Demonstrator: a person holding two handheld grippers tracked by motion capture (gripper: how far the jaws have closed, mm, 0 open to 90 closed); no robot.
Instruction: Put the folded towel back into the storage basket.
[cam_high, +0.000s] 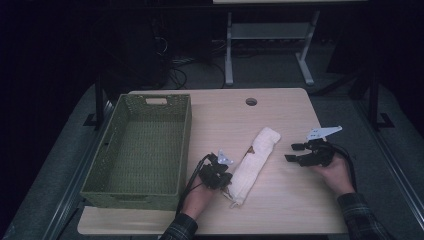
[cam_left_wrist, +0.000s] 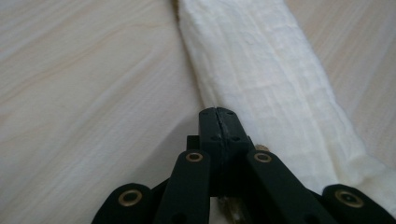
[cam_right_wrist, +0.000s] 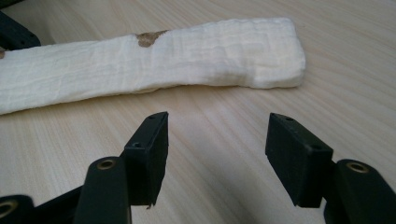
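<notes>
While one folded cloth lies beside one basket, left gripper jaws pinch its edge; right gripper jaws spread.

The wooden table carries a green basket and a folded white cloth.

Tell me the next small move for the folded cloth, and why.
Probably lift the near end of the cloth and carry it left toward the green basket. The left hand-held gripper has its jaws shut at the cloth's edge, while the right hand-held gripper stands open, clear of the cloth, with bare table between its jaws.
</notes>
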